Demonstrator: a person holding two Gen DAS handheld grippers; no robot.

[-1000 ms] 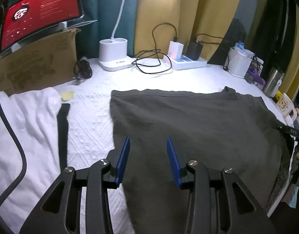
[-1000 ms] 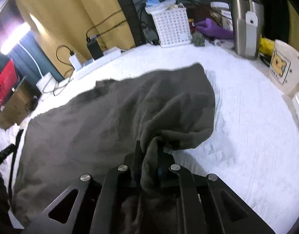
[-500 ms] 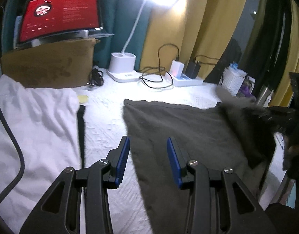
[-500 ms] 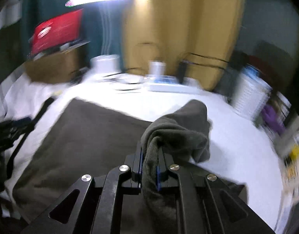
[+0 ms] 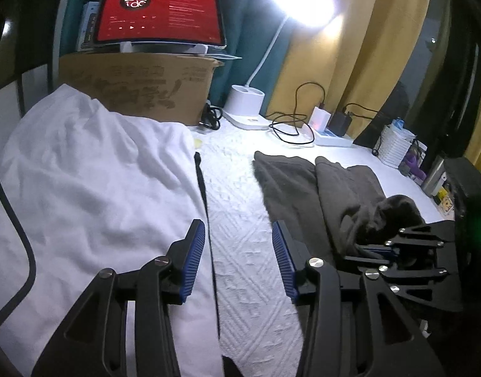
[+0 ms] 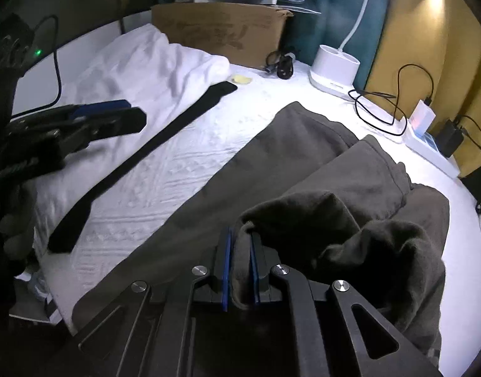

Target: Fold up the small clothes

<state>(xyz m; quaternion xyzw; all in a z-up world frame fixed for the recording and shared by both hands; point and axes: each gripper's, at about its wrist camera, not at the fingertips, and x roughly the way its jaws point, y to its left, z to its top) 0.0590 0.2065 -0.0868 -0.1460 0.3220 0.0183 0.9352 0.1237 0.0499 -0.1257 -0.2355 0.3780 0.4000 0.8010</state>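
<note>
Red tablet screen (image 5: pixel 160 14): logo reads roughly "idc"; smaller lines illegible.

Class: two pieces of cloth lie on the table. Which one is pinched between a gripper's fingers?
The dark grey garment: the right gripper pinches a bunched fold. The white cloth lies untouched.

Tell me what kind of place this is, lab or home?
Most likely a home, a bedroom or living corner rather than a lab. Yellow curtains hang behind a white-covered surface, a desk lamp is lit, and chargers sit on a power strip.
</note>
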